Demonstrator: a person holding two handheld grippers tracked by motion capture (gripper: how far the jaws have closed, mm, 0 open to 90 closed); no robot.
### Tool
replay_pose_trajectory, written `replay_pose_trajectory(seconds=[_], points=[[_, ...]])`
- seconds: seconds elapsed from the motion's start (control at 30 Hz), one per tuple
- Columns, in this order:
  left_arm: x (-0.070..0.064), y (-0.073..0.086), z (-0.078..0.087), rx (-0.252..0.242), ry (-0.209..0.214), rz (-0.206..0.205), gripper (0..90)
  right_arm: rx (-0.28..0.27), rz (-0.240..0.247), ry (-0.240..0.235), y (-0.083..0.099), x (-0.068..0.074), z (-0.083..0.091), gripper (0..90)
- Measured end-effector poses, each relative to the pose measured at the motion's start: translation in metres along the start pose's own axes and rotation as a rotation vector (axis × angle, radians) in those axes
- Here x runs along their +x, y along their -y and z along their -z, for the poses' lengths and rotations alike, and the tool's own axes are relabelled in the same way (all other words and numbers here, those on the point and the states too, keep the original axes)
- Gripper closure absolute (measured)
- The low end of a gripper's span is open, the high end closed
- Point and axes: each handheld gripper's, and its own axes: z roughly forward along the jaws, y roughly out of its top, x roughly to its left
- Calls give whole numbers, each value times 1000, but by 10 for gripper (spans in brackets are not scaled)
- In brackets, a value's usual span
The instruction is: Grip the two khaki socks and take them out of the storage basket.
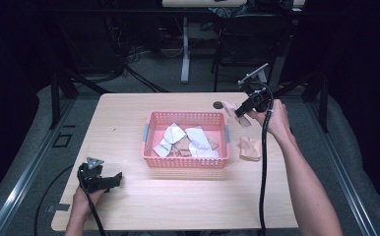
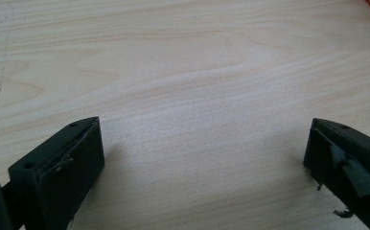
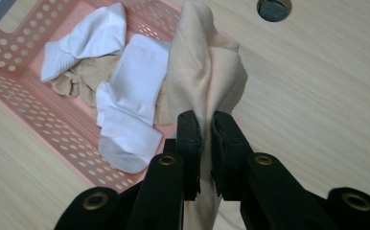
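A: Dark room, cables on the floor behind, and a pale wooden table (image 1: 129, 118) with a pink basket (image 1: 185, 162) near its middle. How far along does the sock sorting look?

B: Partway, I'd judge. The right gripper (image 3: 206, 129) has its jaws pinched tight on a beige sock (image 3: 204, 76), held up in the air just past the basket's far right corner. Another beige sock (image 1: 250, 148) lies flat on the table just right of the basket. White socks (image 3: 130, 91) and at least one more beige piece remain inside the basket.

A: And the other hand?

B: The left gripper (image 1: 99, 179) rests low on the table, near the front and left of the basket, jaws spread wide with nothing between them.

A: Room to move?

B: Plenty of bare wood right of the basket for setting the sock down, though the table's right edge is close beyond the lying sock. A small round hole (image 3: 274, 8) sits behind the basket's far right corner
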Motion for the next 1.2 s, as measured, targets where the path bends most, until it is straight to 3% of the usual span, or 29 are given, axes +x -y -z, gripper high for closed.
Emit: replay_pose_trajectory(seconds=[0.3, 0.57, 0.77, 0.93, 1.2], points=[[0, 0, 0, 0, -1, 1, 2, 8, -39, 25, 21, -22, 6, 820], [0, 0, 0, 1, -2, 2, 1, 17, -69, 29, 35, -33, -1, 818], [0, 0, 0, 1, -2, 2, 1, 37, -86, 38, 46, -41, -15, 818], [0, 0, 0, 0, -2, 2, 1, 76, -109, 15, 55, -47, -35, 818], [0, 0, 0, 0, -2, 2, 1, 85, -163, -5, 66, -53, -68, 818]])
